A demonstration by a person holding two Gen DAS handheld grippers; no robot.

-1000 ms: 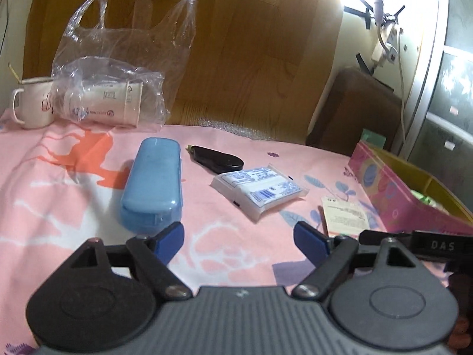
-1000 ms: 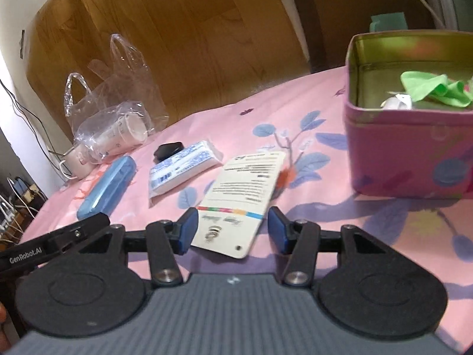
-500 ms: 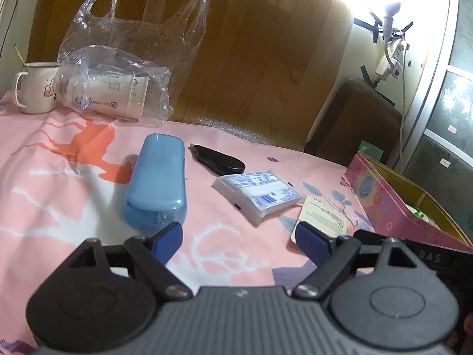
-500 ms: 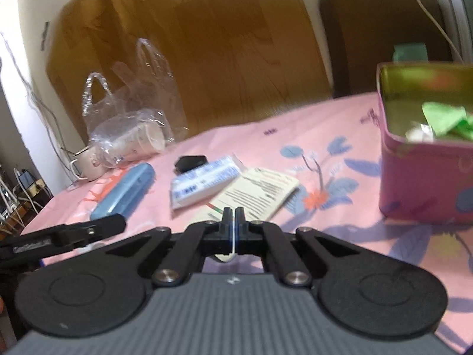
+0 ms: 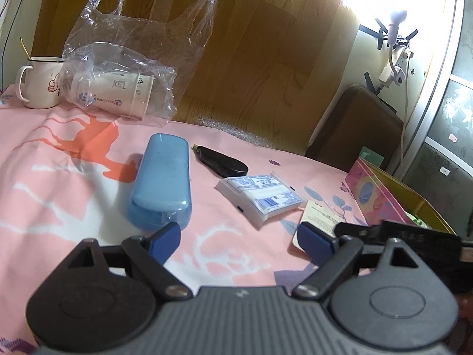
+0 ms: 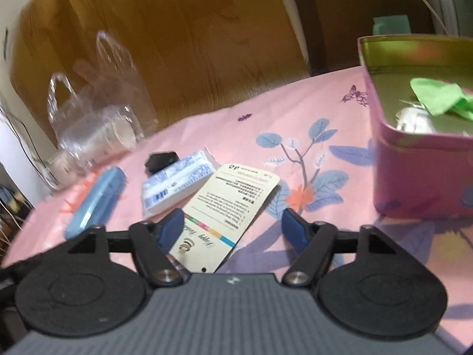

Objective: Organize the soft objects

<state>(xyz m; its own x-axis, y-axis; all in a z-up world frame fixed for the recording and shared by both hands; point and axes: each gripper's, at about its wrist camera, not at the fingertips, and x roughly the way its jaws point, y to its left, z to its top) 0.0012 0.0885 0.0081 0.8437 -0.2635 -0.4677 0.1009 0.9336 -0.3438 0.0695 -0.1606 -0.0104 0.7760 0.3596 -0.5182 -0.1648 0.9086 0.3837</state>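
A white-and-blue tissue pack (image 5: 261,196) (image 6: 177,185) lies on the pink cloth next to a printed card (image 6: 230,210) (image 5: 320,222). In the pink tin (image 6: 422,177) (image 5: 381,204) at the right rests a green cloth (image 6: 437,99). My left gripper (image 5: 239,241) hovers low in front of the pack, its jaws opening, nothing between them. My right gripper (image 6: 232,227) hangs over the card's near end. Its jaws are opening too, and the pads press on nothing.
A blue hard case (image 5: 161,180) (image 6: 94,199) lies left of the pack, a black flat object (image 5: 221,164) behind it. Farther back are a clear plastic bag with paper cups (image 5: 118,85) and a mug (image 5: 38,82). A wooden board stands behind the table.
My right gripper's jaws snapped fully shut half a second ago and now stand wide apart again. It moved closer over the card. My left gripper rolled slightly and its jaws widened a little.
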